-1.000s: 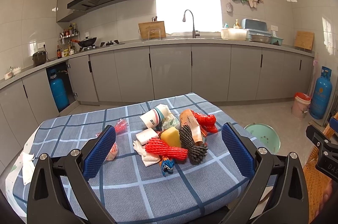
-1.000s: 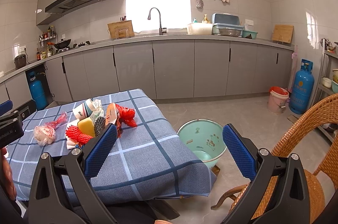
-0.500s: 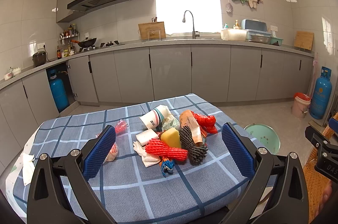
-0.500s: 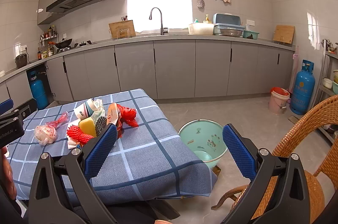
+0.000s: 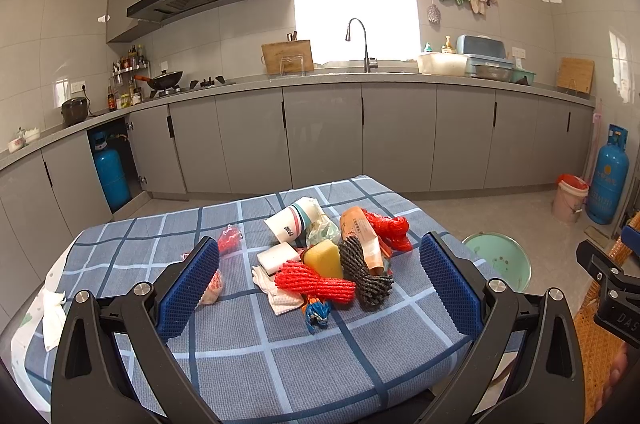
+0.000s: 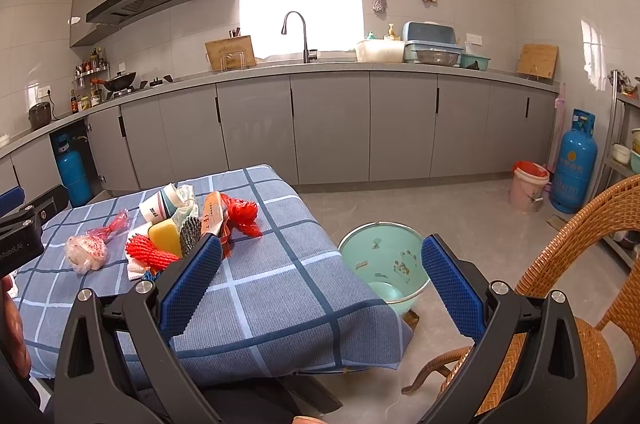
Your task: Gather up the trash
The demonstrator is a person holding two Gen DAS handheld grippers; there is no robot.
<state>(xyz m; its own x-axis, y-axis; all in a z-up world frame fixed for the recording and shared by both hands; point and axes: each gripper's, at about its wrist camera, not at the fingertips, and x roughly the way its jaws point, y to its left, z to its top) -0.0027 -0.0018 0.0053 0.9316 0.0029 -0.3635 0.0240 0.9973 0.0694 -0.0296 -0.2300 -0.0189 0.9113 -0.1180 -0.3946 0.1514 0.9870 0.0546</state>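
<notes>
From the left wrist, the left gripper (image 5: 320,280) gapes wide above the checked cloth table (image 5: 248,352), where the trash pile (image 5: 332,256) lies; a red foam net (image 5: 316,282) stretches left-to-right beside a yellow sponge (image 5: 324,258). From the right wrist, the right gripper (image 6: 320,280) gapes wide, empty, before a mint enamel bin (image 6: 380,258) standing upright on the floor.

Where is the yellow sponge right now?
In the left wrist view, the yellow sponge sits mid-pile on the checked tablecloth, between the red net and the dark net.
</notes>
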